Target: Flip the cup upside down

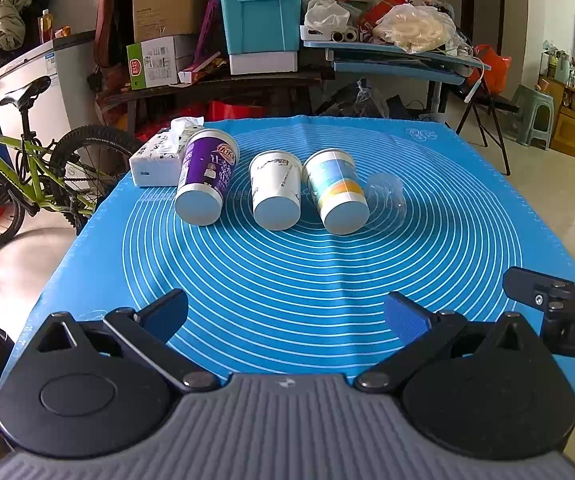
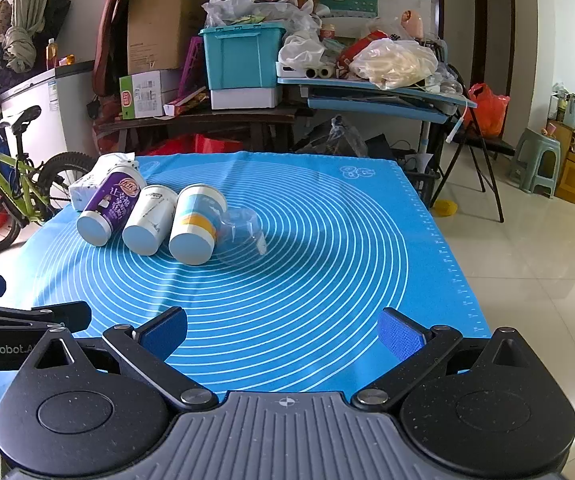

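Note:
Three paper cups stand upside down in a row on the blue mat (image 1: 327, 280): a purple cup (image 1: 205, 178), a white cup (image 1: 275, 194) and a blue-and-yellow cup (image 1: 337, 192). A clear plastic cup (image 1: 387, 196) sits just right of them; its pose is hard to tell. The right wrist view shows the purple cup (image 2: 109, 210), the white cup (image 2: 149, 220), the blue-and-yellow cup (image 2: 197, 224) and the clear cup (image 2: 243, 230). My left gripper (image 1: 287, 316) is open and empty, well short of the cups. My right gripper (image 2: 283, 336) is open and empty, near the mat's front edge.
A tissue pack (image 1: 159, 156) lies at the mat's far left behind the purple cup. A green bicycle (image 1: 19, 168) stands left of the table. Cluttered shelves and a teal bin (image 1: 261, 20) stand behind. The mat's right edge (image 2: 447, 240) drops to a tiled floor.

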{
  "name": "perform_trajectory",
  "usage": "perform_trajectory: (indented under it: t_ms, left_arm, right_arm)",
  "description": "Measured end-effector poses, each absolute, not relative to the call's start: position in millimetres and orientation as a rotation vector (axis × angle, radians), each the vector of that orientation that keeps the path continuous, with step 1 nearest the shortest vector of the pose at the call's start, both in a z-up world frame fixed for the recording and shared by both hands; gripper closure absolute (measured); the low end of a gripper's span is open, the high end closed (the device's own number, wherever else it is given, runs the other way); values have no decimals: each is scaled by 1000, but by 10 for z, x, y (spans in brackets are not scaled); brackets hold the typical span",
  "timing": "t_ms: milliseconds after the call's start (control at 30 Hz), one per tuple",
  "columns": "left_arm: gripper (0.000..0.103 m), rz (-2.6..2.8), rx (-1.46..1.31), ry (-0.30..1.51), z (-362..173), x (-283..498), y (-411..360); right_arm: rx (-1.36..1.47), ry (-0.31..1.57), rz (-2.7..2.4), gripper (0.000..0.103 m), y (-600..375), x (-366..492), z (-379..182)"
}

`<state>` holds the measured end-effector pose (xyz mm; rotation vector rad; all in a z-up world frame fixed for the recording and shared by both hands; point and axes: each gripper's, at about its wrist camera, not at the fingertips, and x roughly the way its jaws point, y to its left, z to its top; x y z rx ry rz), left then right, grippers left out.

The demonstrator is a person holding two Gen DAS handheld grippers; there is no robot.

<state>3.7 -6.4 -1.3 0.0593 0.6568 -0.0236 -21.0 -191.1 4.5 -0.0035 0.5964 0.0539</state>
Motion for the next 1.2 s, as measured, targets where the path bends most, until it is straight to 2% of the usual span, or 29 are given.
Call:
perform_trajectory:
  t_ms: [1200]
  left_arm:
    - [1, -27, 68, 645, -1, 41, -91]
  right_arm:
    - [7, 592, 45, 0, -2086, -192, 52]
